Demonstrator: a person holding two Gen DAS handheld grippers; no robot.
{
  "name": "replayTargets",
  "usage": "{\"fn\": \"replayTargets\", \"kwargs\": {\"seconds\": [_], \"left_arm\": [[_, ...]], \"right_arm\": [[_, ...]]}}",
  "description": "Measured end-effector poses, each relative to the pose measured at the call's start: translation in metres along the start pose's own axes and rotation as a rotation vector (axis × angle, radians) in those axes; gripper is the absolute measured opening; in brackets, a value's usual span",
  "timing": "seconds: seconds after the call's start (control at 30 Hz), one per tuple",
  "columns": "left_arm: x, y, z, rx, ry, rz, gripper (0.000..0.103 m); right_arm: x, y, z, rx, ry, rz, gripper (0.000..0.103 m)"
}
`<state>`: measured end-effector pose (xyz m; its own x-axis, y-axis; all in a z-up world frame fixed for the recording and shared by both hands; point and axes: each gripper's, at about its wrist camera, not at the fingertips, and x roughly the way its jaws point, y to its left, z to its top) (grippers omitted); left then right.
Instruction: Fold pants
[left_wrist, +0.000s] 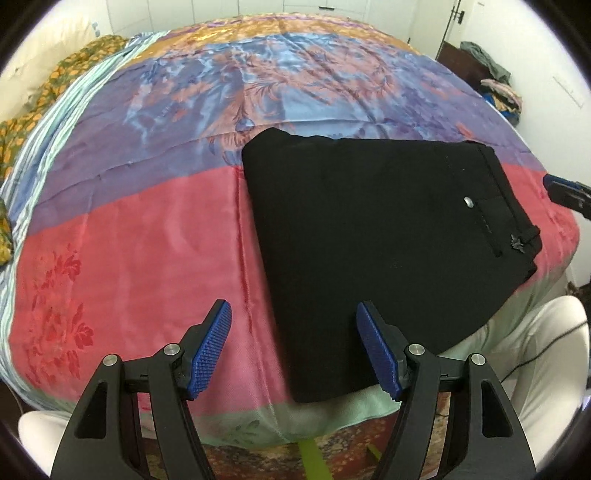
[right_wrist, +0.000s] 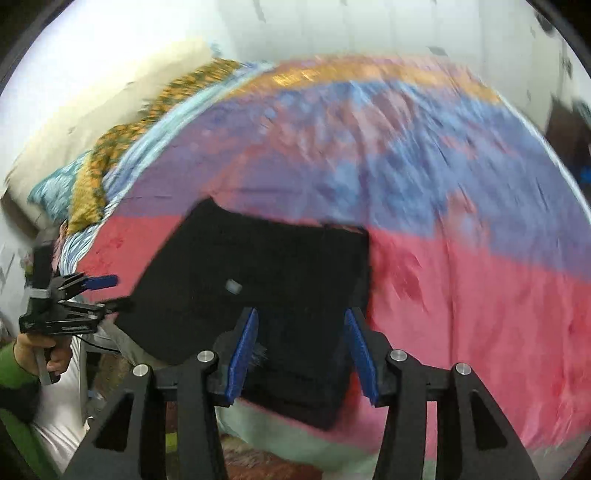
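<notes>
- Left gripper (left_wrist: 293, 347) is hovering with blue pads spread, gripping nothing.
- Right gripper (right_wrist: 301, 356) is also parted, empty, over the folded black fabric pants (left_wrist: 384, 236) lying on the pink-and-purple satin bedspread (left_wrist: 140, 236).
- Folding's looking basically finished; next is probably just smoothing.

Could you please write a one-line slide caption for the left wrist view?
Open left tool poised over folded black pants lying on a colourful satin bedspread.

— Any writing, label or number you can read from your end?
— None I can make out. I see a pale mark on the left gripper's (right_wrist: 99, 291) body, too small and blurred to read.
</notes>
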<state>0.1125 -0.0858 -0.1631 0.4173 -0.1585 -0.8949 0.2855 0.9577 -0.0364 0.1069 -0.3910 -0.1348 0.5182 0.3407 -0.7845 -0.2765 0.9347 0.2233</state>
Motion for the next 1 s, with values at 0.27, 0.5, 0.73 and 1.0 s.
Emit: {"fn": "replayTargets", "kwargs": {"seconds": [0.27,0.5,0.73,1.0], "left_arm": [[0.006,-0.008,0.004,0.017,0.011,0.048,0.072],[0.006,-0.012,0.006,0.034,0.005,0.063,0.072],[0.011,-0.020,0.005,0.067,0.006,0.074,0.073],[0.012,-0.028,0.003,0.118,0.013,0.084,0.077]], "right_arm": [[0.043,0.009,-0.044,0.005,0.124,-0.025,0.050],[0.047,0.012,-0.041,-0.016,0.138,-0.033,0.050],[0.025,0.013,0.014,-0.015,0.053,-0.046,0.049],[0.090,-0.026,0.040,0.088,0.089,-0.091,0.049]]}}
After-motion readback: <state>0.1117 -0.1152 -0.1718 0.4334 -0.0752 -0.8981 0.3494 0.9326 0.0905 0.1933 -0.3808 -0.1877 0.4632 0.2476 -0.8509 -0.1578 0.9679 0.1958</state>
